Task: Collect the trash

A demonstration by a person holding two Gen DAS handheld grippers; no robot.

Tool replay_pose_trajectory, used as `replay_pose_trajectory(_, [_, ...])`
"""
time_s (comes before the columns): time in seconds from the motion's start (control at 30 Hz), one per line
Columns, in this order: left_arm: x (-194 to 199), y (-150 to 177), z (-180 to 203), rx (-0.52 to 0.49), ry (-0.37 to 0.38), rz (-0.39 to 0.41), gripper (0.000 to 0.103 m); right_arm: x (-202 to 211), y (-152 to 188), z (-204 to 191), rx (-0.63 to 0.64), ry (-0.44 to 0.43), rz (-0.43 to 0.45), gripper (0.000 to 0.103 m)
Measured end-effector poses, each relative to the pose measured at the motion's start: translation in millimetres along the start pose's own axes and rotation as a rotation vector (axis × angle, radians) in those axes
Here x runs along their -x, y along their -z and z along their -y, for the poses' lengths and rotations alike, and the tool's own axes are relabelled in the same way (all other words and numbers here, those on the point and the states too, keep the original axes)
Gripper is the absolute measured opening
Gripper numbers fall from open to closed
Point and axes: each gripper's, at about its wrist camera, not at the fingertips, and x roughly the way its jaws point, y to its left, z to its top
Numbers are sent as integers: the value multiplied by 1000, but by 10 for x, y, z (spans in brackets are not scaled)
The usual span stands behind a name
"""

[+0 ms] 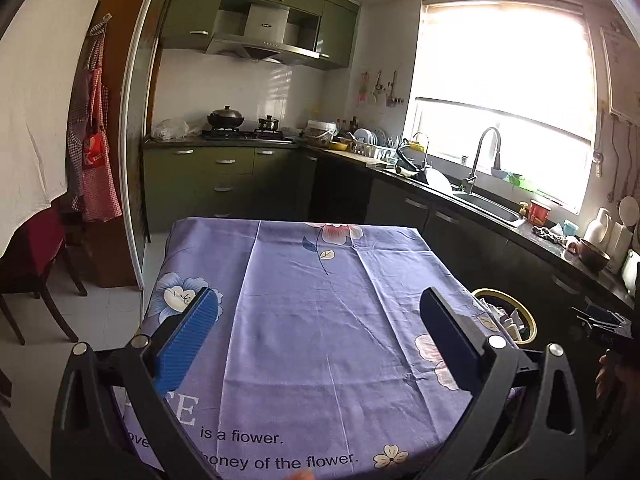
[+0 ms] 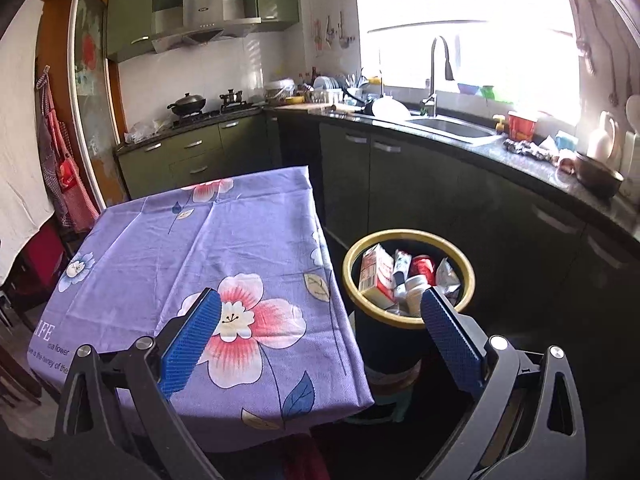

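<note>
Right wrist view: right gripper w/ jaws spread wide, nothing between the blue pads; it hangs above the table's near corner and the bin beside it.
Left wrist view: left gripper also wide apart and empty, over the middle of the tablecloth.
Table: purple flowered cloth, creased, printed text at near edge; no loose trash visible on it in either view.
Trash loc: all visible trash sits inside the trash bin, a dark round bin w/ yellow rim, on the floor just beside the table's right edge, btwn table and dark lower cabinets.
Bin contents: milk carton leaning at left, red soda can behind, silver foil wrapper at right, white tube/bottle pieces in the middle, packed close, some standing above the rim.
Handling, carton: prob. empty so light; card walls give under squeeze. Take across the flat faces near the top edge.
Handling, can: light, thin, smooth, dents easily. Take across the body, gentle close.
Handling, foil: very light, floppy, slick. Pinch a crumpled fold, not a flat sheet.
Handling, bin: rigid rim, looks full so prob. heavier than any one item; if it must be moved, pinch the yellow rim wall, steady w/ other gripper.
Progress est.: table looks cleared, bin full; task prob. near end.
Backdrop: stove w/ wok, sink, cluttered counter, well apart from both grippers.
</note>
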Motion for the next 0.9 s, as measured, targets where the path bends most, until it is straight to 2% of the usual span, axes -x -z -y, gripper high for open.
replay_pose_trajectory(0.9, [3, 108, 164, -43, 11, -26, 96, 76, 5, 9, 11, -24, 14, 98])
